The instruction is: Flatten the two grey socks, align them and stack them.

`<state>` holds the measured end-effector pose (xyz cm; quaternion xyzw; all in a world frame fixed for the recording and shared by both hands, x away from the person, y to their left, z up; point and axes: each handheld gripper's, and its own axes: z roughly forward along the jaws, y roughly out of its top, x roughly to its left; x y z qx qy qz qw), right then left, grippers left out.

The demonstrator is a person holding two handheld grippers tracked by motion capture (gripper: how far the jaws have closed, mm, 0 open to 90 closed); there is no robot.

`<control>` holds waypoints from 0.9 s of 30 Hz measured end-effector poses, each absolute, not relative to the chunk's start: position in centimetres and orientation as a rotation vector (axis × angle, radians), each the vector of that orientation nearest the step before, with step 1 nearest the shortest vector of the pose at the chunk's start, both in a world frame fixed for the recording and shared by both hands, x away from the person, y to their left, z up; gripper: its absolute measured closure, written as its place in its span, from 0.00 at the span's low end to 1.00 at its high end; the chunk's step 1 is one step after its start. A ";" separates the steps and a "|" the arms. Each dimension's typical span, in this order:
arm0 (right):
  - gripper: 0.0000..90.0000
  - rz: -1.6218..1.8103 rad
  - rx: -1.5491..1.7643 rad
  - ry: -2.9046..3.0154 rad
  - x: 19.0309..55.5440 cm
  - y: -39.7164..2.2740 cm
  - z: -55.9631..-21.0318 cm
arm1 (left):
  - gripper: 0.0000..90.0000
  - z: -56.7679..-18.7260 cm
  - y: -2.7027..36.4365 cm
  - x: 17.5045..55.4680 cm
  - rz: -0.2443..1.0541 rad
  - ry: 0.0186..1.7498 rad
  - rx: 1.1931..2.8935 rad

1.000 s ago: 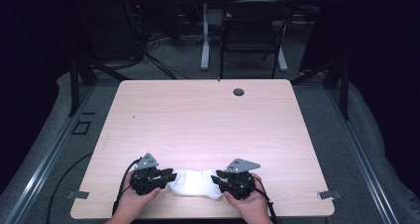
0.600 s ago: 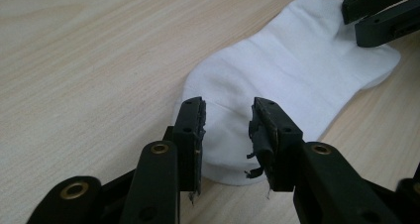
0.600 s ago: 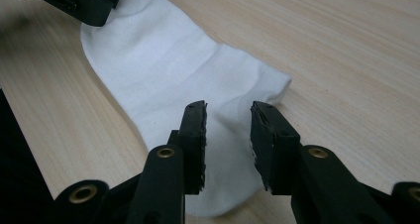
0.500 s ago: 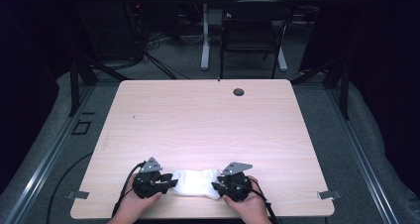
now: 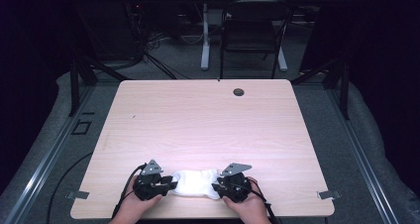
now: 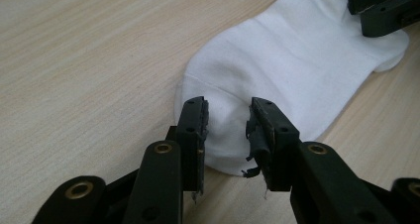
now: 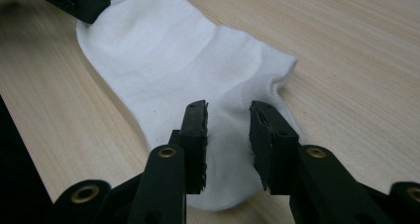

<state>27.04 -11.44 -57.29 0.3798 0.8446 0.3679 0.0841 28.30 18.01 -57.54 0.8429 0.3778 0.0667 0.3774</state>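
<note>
While the white sock [image 5: 197, 182] lies flat on the wooden table [image 5: 208, 125], close to the near edge and between the two hands, we note that it stretches lengthwise from one gripper to the other. We see the left gripper [image 6: 227, 122] poised over one rounded end of the sock, its jaws standing apart with white fabric visible in the gap; the pads are not pressing on the cloth, and we record that these jaws have just been closing slightly. We see the right gripper [image 7: 228, 122] placed likewise over the opposite end, jaws parted, fabric showing between them and no pinch on it; these too have just narrowed a little (the change is slight). In the high view the left gripper [image 5: 171, 186] and right gripper [image 5: 216, 187] sit at the sock's two ends, each held by a hand [image 5: 136, 208] entering from the bottom edge. Further out, we observe a small dark round grommet [image 5: 238, 91] near the table's far edge. Beyond the table stands a dark chair [image 5: 252, 35] on grey floor, with cables trailing nearby.
</note>
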 end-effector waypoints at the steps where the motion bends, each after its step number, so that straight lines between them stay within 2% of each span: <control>1: 0.76 1.099 1.135 2.517 27.0 -11.4 -57.3 | 0.75 -57.6 18.0 28.3 0.172 0.963 2.156; 27: 0.77 1.116 1.185 2.445 30.0 -12.3 -57.7 | 0.77 -58.1 16.9 30.9 0.222 0.991 2.091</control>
